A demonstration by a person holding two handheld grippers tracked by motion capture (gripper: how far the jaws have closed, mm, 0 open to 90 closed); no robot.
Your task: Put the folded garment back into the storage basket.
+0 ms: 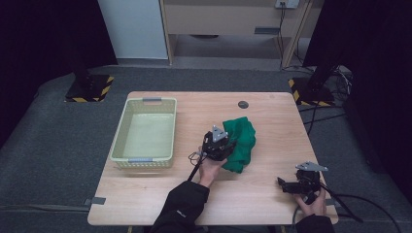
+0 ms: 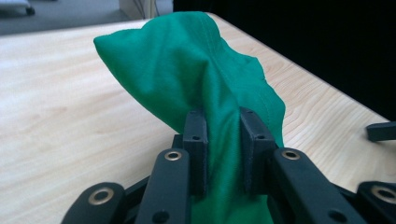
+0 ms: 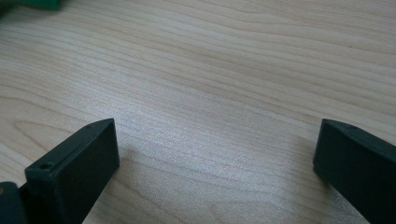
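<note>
A green cloth [image 1: 242, 141] lies bunched at the middle of the wooden table [image 1: 272, 111]. My left gripper [image 1: 221, 143] sits at the cloth's left edge, shut on a fold of it. In the left gripper view the green cloth [image 2: 196, 79] rises as a ridge pinched between the two jaws of the left gripper [image 2: 223, 135]. My right gripper [image 1: 286, 184] rests low near the table's front right corner, away from the cloth. In the right gripper view its jaws stand wide apart over bare wood, the right gripper [image 3: 215, 154] open with nothing in it.
A pale yellow-green plastic basket [image 1: 119, 145], with nothing in it, stands on the left part of the table. A round dark cable port [image 1: 243, 104] sits near the back edge. Black stands and cables flank the table on the grey floor.
</note>
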